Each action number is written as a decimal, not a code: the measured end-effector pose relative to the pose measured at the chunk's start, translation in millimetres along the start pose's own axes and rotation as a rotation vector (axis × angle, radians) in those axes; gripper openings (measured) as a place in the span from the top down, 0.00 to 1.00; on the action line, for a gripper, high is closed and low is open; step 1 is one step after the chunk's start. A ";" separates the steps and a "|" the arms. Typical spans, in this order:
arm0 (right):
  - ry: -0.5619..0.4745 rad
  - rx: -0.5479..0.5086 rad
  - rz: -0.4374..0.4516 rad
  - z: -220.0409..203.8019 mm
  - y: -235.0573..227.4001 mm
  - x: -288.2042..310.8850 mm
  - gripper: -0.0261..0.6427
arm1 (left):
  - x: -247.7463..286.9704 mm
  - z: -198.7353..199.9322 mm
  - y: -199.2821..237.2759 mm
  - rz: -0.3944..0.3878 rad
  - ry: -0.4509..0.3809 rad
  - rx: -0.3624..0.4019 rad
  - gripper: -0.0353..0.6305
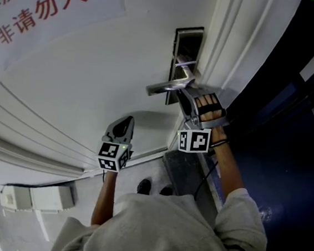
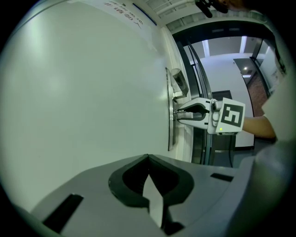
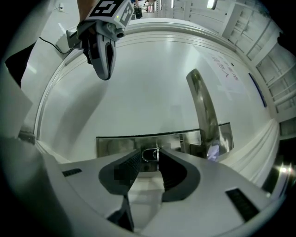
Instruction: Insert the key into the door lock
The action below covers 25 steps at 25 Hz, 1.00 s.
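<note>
**A:** Why is the right gripper [image 3: 148, 160] held level, right up against the lock plate [image 3: 115, 143]?

**B:** Because the key [image 3: 156, 155] sits there. It stands out from the shiny plate, just left of the door handle [image 3: 206, 111]. My guess is that the key is already seated in the lock and the plate alone carries it.

**A:** So are the jaws pinching it?

**B:** No. They are spread, with the key in the gap at their far tips. The right pad is very close to it, but I see no pressing. I can't tell how deep the key goes.

**A:** And the left gripper [image 2: 148, 158]?

**B:** Its jaws are pressed together with nothing between them. It hangs near the white door [image 2: 92, 92], well left of the lock. I take that as keeping clear, since this job needs only one hand.

**A:** What is left to do?

**B:** Judging by this, little. The insertion looks done or nearly so.
</note>
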State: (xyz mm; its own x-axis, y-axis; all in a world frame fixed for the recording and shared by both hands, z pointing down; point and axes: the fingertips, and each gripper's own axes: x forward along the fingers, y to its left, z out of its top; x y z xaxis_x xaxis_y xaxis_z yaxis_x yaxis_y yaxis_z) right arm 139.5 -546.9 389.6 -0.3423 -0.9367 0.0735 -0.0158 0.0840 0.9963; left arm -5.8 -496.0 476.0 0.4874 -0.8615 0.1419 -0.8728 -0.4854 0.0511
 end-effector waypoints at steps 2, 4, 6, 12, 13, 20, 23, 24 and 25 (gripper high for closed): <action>0.002 0.010 -0.003 -0.7 -0.6 -3.0 0.78 | -0.4 0.0 -0.3 -0.001 -0.001 -0.001 0.92; 0.005 0.024 -0.015 -1.8 -1.4 -8.1 0.78 | -0.3 -0.3 -2.1 -0.005 -0.001 -0.002 0.92; 0.007 0.045 -0.028 -3.2 -1.8 -15.1 0.78 | 0.0 -1.5 -4.3 -0.010 0.003 -0.001 0.92; 0.026 0.073 -0.045 -9.3 0.1 -34.6 0.78 | 1.5 -2.0 -8.5 -0.024 0.005 0.000 0.92; 0.028 0.077 -0.047 -10.1 0.2 -37.6 0.78 | 2.2 -1.9 -9.5 -0.026 0.006 0.001 0.92; 0.025 0.086 -0.075 -14.8 6.9 -54.4 0.84 | 9.2 -2.3 -20.0 -0.052 0.010 0.005 0.92; 0.029 0.091 -0.088 -18.0 9.5 -58.1 0.91 | 11.8 -3.4 -23.6 -0.060 0.012 0.004 0.92; 0.033 0.098 -0.085 -19.1 10.5 -58.4 0.91 | 12.8 -3.8 -24.3 -0.062 0.012 0.004 0.92; 0.036 0.105 -0.079 -20.0 11.6 -58.4 0.92 | 13.6 -4.2 -24.9 -0.064 0.013 0.003 0.92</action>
State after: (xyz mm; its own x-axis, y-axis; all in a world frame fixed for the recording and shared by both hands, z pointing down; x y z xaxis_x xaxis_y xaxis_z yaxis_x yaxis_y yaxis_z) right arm 178.1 -498.1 397.7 -0.3024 -0.9532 -0.0016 -0.1401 0.0428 0.9892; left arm 22.4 -495.1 480.8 0.5417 -0.8269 0.1510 -0.8399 -0.5397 0.0576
